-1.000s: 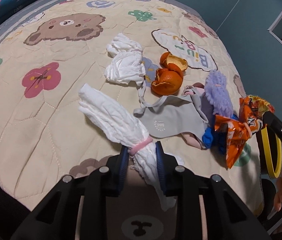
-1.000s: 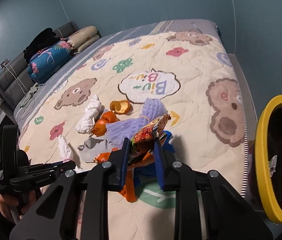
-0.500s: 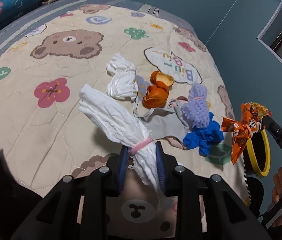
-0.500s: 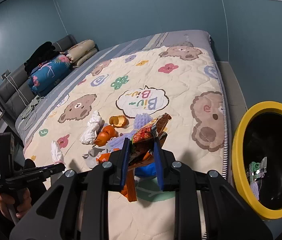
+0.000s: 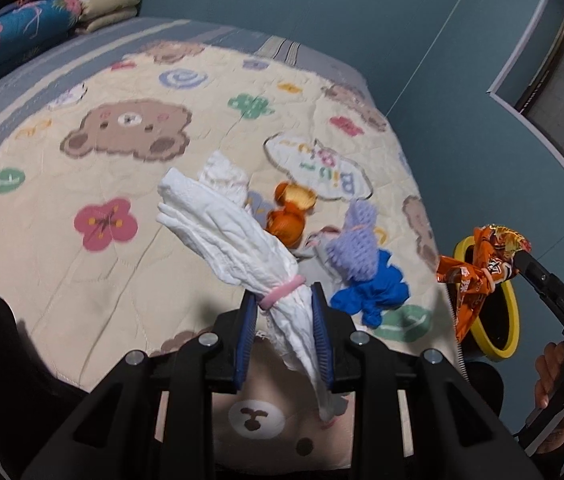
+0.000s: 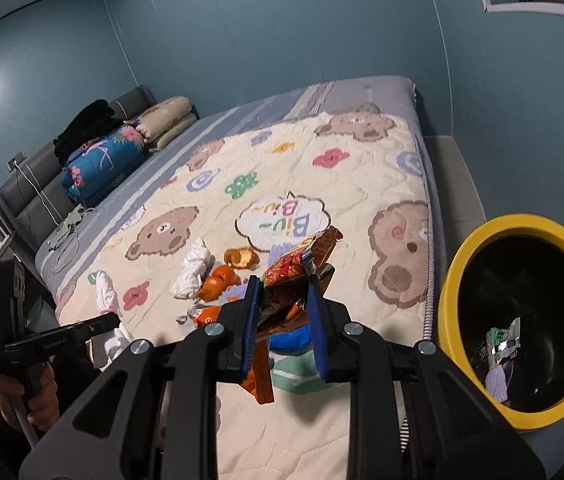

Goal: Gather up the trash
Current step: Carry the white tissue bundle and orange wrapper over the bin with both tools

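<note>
My left gripper (image 5: 282, 304) is shut on a white cloth bundle (image 5: 226, 232) tied with a pink band, held above the bed. My right gripper (image 6: 282, 292) is shut on an orange snack wrapper (image 6: 294, 276), held above the bed's edge; it also shows in the left wrist view (image 5: 478, 276). A yellow-rimmed bin (image 6: 448, 320) stands on the floor to the right with some trash inside. On the quilt lie orange peels (image 5: 288, 220), a second white cloth (image 5: 222, 172), a purple foam net (image 5: 356, 240), a blue crumpled glove (image 5: 374, 292) and a grey mask.
The bed has a cream quilt (image 6: 354, 184) with bear and flower prints. Folded blankets and pillows (image 6: 122, 148) lie at the headboard. The blue wall runs close behind the bin. The bin also shows in the left wrist view (image 5: 510, 320).
Both grippers have lifted and pulled back from the pile with their loads. The right gripper has swung the wrapper toward the bin, which now shows larger on the right.
</note>
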`<action>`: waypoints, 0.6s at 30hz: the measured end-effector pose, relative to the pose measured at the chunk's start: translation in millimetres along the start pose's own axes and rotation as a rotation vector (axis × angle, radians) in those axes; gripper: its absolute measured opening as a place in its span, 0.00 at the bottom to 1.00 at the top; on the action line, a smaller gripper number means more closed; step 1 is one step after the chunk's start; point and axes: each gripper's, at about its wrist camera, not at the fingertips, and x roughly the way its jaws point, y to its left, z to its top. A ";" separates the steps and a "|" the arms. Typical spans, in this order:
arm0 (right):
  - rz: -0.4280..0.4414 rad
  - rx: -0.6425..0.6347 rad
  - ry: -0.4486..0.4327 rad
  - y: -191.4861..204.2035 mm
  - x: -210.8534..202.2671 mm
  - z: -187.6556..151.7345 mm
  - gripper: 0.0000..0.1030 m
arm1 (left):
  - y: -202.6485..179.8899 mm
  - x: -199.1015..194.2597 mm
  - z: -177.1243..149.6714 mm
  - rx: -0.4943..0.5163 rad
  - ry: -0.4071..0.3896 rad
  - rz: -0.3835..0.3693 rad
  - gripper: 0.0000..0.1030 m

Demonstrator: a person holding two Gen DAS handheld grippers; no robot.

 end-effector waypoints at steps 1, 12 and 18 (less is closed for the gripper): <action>0.004 0.002 -0.006 -0.6 -3.4 1.5 0.22 | -3.2 -2.3 2.2 0.007 -0.007 -0.003 0.24; -0.034 0.023 -0.112 -22.0 -46.1 32.8 0.22 | -56.3 -31.8 34.2 0.117 -0.123 -0.059 0.25; -0.065 0.046 -0.164 -42.8 -67.5 44.5 0.22 | -93.2 -38.2 50.3 0.181 -0.166 -0.094 0.24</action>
